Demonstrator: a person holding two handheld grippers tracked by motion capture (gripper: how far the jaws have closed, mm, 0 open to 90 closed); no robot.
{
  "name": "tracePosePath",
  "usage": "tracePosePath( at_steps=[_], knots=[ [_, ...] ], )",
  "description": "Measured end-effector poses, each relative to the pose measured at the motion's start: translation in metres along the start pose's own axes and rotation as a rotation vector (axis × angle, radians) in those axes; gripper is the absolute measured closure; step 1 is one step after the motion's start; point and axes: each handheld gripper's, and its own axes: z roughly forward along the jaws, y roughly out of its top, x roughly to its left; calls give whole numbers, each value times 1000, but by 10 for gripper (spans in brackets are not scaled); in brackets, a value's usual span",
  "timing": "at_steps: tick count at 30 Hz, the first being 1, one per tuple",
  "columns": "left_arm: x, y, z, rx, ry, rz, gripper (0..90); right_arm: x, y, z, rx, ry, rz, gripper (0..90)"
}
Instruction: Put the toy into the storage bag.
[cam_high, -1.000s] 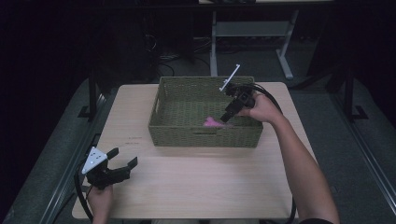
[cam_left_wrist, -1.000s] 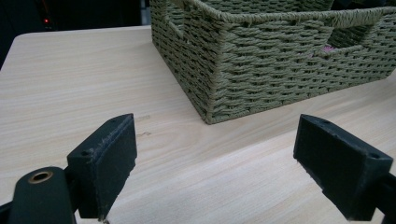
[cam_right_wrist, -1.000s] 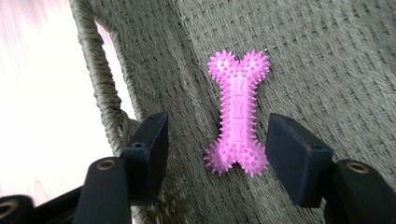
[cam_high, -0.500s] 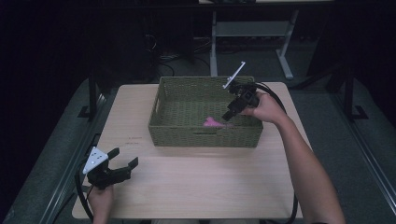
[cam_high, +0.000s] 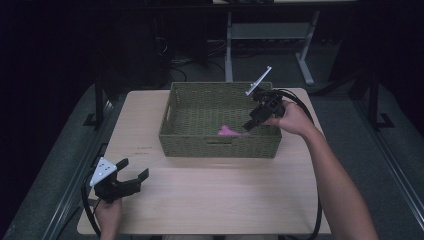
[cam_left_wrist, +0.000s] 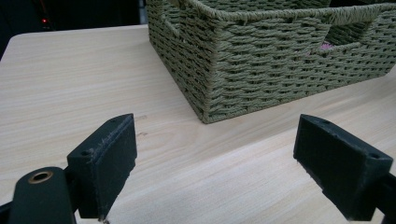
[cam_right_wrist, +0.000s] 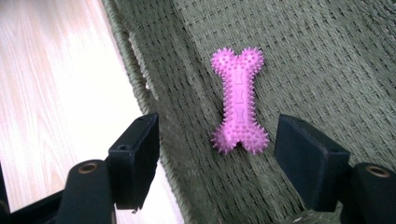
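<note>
**Pink bone toy lies between open jaws inside the basket**

The right gripper (cam_right_wrist: 219, 158) holds its two black jaws spread wide, with nothing between them but air. Beyond their tips, roughly midway between them, lies a pink bone-shaped toy (cam_right_wrist: 239, 107) on the basket floor, apart from both jaws. The toy looks rubbery, studded with small spikes on its knobbed ends, with small bone outlines pressed into its flat shaft. It rests lengthwise along the gripper's line of sight, near the basket's woven wall.

The basket (cam_high: 175, 112) is rectangular, olive green, tightly woven of cord, with a cut-out handle in its sides. It stands on a pale wooden table (cam_high: 210, 195) with visible grain.

The left gripper (cam_high: 131, 176) sits near the table's front left corner, well apart from the basket, its block-shaped jaws also wide open and empty, pointing toward the basket's corner.
</note>
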Motion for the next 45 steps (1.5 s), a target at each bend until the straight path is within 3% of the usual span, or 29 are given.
tracePosePath(
  at_steps=[12, 45],
  knots=[
    [0, 0, 0, 0, -2, -1, 128, 14, -8, -12, -33, -3, -27, 288],
    [-2, 0, 3, 5, -2, 3, 128, 44, -67, -26, -93, -11, -22, 266]
  ],
)
